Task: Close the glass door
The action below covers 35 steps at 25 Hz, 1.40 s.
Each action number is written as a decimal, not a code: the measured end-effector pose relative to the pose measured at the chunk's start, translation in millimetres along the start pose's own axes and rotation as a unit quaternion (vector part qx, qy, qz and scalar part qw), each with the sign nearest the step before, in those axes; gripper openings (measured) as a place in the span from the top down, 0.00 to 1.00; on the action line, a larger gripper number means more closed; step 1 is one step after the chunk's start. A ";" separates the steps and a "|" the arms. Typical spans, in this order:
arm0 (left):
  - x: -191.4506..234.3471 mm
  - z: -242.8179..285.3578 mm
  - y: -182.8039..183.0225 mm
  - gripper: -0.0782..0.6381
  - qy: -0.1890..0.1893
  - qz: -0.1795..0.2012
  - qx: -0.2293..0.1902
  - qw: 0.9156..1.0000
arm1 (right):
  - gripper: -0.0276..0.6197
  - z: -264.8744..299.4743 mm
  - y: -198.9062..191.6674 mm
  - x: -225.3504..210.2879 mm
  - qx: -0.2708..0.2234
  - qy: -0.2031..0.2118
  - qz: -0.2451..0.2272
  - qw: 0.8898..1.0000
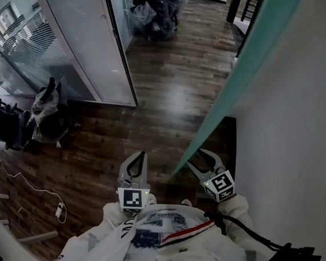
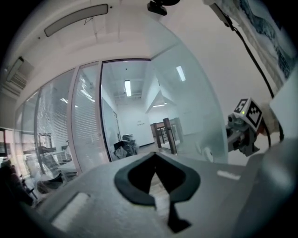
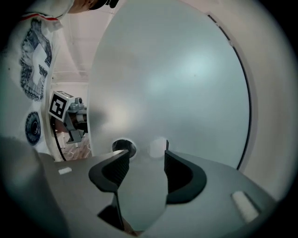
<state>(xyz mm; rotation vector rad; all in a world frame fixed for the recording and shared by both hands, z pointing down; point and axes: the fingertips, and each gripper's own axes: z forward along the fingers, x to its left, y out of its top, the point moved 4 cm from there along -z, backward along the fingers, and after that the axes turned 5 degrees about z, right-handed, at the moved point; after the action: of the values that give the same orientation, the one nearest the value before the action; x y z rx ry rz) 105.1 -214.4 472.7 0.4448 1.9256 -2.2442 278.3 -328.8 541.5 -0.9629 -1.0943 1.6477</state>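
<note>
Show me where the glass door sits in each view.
Head view: glass door is the teal edge slanting from top right to low centre.
Left gripper view: pale pane right of centre.
Right gripper view: fills the middle.
Shared landmark: the left gripper's marker cube, head view bottom centre, right gripper view left.

Glass door (image 1: 254, 50) top cut off at edge; dark heap (image 1: 157, 9) indistinct.
</note>
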 end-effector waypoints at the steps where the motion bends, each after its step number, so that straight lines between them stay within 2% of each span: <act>1: -1.2 4.2 2.7 0.89 0.012 -0.003 0.002 1.000 | 0.58 5.2 2.3 -1.3 0.001 0.016 -0.002 1.000; 5: -20.7 -24.7 -7.3 0.89 0.046 -0.003 0.002 0.999 | 0.59 16.5 -7.9 32.1 0.014 0.060 -0.037 0.997; 7: -25.9 -40.8 -9.1 0.89 0.068 -0.004 0.007 0.998 | 0.72 21.2 -7.6 47.9 0.013 0.070 -0.044 0.996; 9: -29.0 -57.7 -3.1 0.89 0.085 -0.013 0.020 0.996 | 0.75 18.3 -5.6 55.2 0.007 0.079 -0.026 0.997; 12: -28.1 -85.7 -6.2 0.89 0.119 -0.025 0.034 0.992 | 0.75 14.7 -5.1 62.6 0.020 0.087 -0.033 0.995; 16: -19.6 -109.8 -31.5 0.89 0.154 -0.031 0.048 0.986 | 0.75 19.4 0.9 70.5 0.021 0.100 -0.030 0.994; 19: -2.4 -113.5 -32.7 0.89 0.160 -0.024 0.061 0.985 | 0.75 29.8 8.3 72.0 0.029 0.095 -0.021 0.995; 21: 13.5 -108.9 -30.3 0.89 0.166 -0.022 0.053 0.984 | 0.75 43.8 11.6 70.5 0.032 0.091 -0.017 0.995; 23: 26.6 -99.9 -36.7 0.89 0.167 -0.025 0.041 0.985 | 0.75 63.3 10.4 64.6 0.026 0.081 -0.007 0.996; 28: 59.0 -101.6 -66.0 0.89 0.166 -0.016 0.056 0.984 | 0.75 100.0 12.1 60.0 0.019 0.057 0.005 0.998; 35: 96.7 -122.1 -73.6 0.89 0.172 -0.030 0.057 0.983 | 0.75 138.8 25.7 54.6 0.022 0.039 0.012 0.999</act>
<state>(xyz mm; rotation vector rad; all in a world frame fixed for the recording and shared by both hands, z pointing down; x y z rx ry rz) 6.7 -74.7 494.9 0.8527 1.9883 -2.4587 128.1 -314.9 552.7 -1.0069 -0.9949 1.6330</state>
